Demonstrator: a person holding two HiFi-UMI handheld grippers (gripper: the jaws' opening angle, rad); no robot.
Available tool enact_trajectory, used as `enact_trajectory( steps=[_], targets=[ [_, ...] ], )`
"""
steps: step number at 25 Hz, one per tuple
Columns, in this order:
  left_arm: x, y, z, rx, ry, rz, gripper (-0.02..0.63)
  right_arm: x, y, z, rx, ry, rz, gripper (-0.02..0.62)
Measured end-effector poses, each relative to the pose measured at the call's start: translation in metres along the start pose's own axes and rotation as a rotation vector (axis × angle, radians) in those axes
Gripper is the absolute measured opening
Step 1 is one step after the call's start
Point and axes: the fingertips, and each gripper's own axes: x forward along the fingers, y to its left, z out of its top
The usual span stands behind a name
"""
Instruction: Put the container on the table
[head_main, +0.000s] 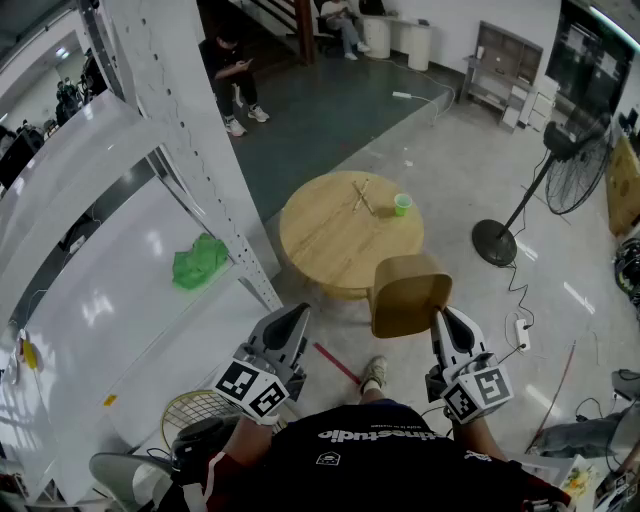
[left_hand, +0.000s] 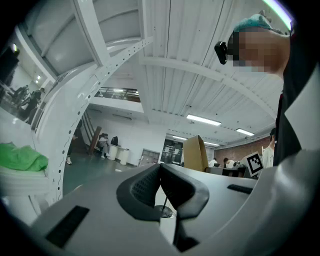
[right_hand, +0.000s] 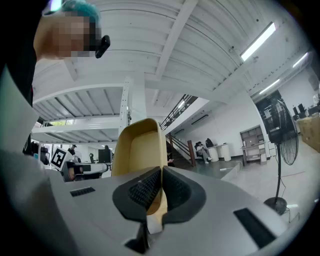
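holding: right gripper (right_hand: 161, 172) fingers clamp the container's (right_hand: 137, 145) wall
container: tan, paper-like, rounded corners, open side facing the gripper, inside bare
place: in the air by the round wooden tabletop's (head_main: 330, 245) near edge
cup (head_main: 402, 204): green, on the tabletop beside crossed sticks (head_main: 361, 195); contents unclear
left gripper (left_hand: 160, 167): fingers closed together, empty
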Motion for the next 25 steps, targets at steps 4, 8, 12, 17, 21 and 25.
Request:
enact_trajectory(
  steps=[4, 8, 12, 17, 21, 25],
  targets=[
    [0.001, 0.001, -0.009, 0.010, 0.009, -0.002, 0.025, 0.000, -0.003, -0.007, 0.005, 0.005, -0.007, 0.025],
    [0.001, 0.000, -0.011, 0.003, 0.010, -0.006, 0.025, -0.003, -0.003, -0.008, -0.003, 0.011, -0.017, 0.025],
    [0.002, 0.001, -0.017, -0.007, 0.007, -0.007, 0.025, -0.005, -0.007, -0.015, -0.004, 0.026, -0.022, 0.025],
    [0.008, 0.009, -0.017, -0.017, 0.011, 0.002, 0.025, 0.003, -0.010, -0.015, 0.041, 0.042, -0.013, 0.023],
    [0.019, 0.015, -0.019, -0.028, 0.014, 0.013, 0.025, 0.016, -0.022, -0.013, 0.062, 0.054, -0.005, 0.022],
    [0.044, 0.028, -0.024, -0.030, 0.017, 0.030, 0.025, 0.040, -0.043, -0.014, 0.042, 0.055, 0.013, 0.023]
  ],
)
